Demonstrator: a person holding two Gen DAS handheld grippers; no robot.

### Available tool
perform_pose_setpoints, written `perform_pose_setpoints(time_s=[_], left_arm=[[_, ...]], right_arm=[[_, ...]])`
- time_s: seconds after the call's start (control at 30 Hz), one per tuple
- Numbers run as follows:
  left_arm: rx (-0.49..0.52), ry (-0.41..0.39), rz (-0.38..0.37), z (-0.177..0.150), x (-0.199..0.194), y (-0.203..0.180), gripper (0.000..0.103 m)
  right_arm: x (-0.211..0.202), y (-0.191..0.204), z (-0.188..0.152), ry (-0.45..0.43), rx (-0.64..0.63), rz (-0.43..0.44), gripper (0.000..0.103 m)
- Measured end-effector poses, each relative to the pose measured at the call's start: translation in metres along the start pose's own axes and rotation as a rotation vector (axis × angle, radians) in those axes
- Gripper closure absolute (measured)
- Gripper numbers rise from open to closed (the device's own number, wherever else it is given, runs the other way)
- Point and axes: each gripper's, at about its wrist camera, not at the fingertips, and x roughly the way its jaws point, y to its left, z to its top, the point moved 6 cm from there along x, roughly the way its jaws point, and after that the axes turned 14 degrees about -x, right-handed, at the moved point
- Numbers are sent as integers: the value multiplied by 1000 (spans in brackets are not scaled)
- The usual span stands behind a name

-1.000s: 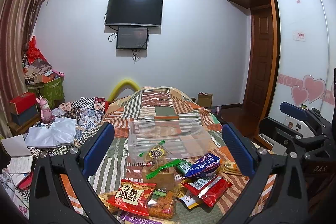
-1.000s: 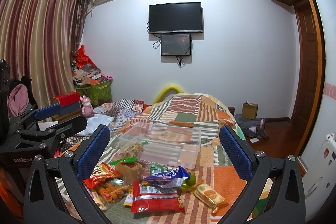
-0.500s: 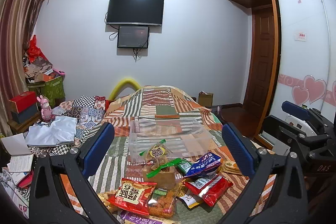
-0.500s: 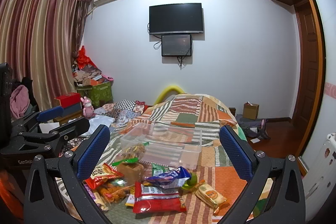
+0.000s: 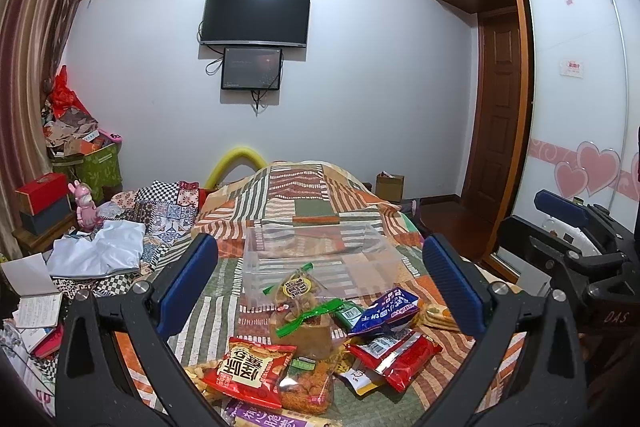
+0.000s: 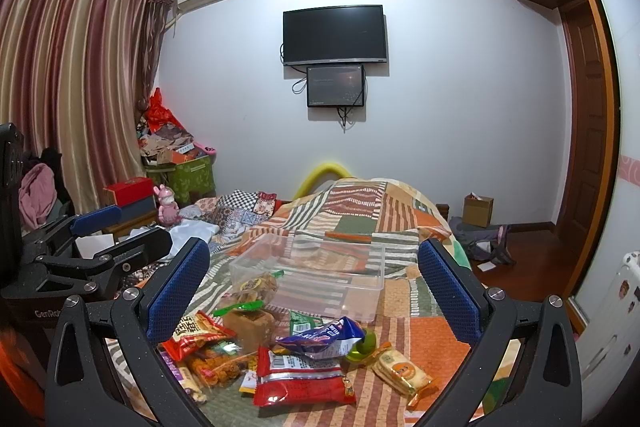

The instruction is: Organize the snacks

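A pile of snack packets lies on the patchwork bed: a red packet with Chinese letters [image 5: 250, 371], a blue packet [image 5: 386, 315], a red packet with a barcode [image 6: 304, 379], a brown block with a green fork [image 5: 308, 331], a biscuit pack [image 6: 402, 373]. Behind them stands a clear plastic box [image 5: 320, 259], also in the right wrist view [image 6: 320, 279]. My left gripper [image 5: 320, 283] is open and empty above the pile. My right gripper [image 6: 308, 287] is open and empty above the pile. Each gripper shows in the other's view.
The bed [image 5: 304, 187] runs back toward the wall with a TV [image 5: 256, 17]. Cloths and papers [image 5: 100, 251] lie left of the bed. Boxes and a pink toy [image 6: 166, 203] stand at the left. A wooden door [image 6: 588, 147] and floor are on the right.
Both views shift only slightly; the grippers stay open and the snacks have not moved.
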Motion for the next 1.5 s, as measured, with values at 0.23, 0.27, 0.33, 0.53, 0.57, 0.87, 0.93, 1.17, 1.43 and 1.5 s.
perform_pose_setpoints(time_s=[0.23,0.27,0.33,0.53,0.57,0.87,0.93,1.17,1.43,1.5], left_arm=[[3,3,0,-2,1,-1,0],[3,4,0,-2,1,-2,0],[2,5,1,-3,2,-2,0],[2,14,1,-4,4,-1,0],[1,17,1,-5,5,-1,0],[-17,115,11,-20,35,9,0],[-28,158,20,-27,49,15,0],[-94,330,62,-54,106,44,0],[-103,453,104,-71,155,58,0],[-95,468,103,-71,161,57,0]], right_arm=[[0,0,1,2,2,-1,0],[0,0,1,2,3,-2,0],[1,0,1,2,4,0,0],[4,-1,0,14,13,1,0],[5,-2,-2,16,15,2,0],[26,-9,-19,80,32,4,0],[33,-13,-28,107,33,2,0],[64,-33,-72,245,54,9,0],[90,-61,-119,394,90,4,0],[94,-66,-130,424,90,7,0]])
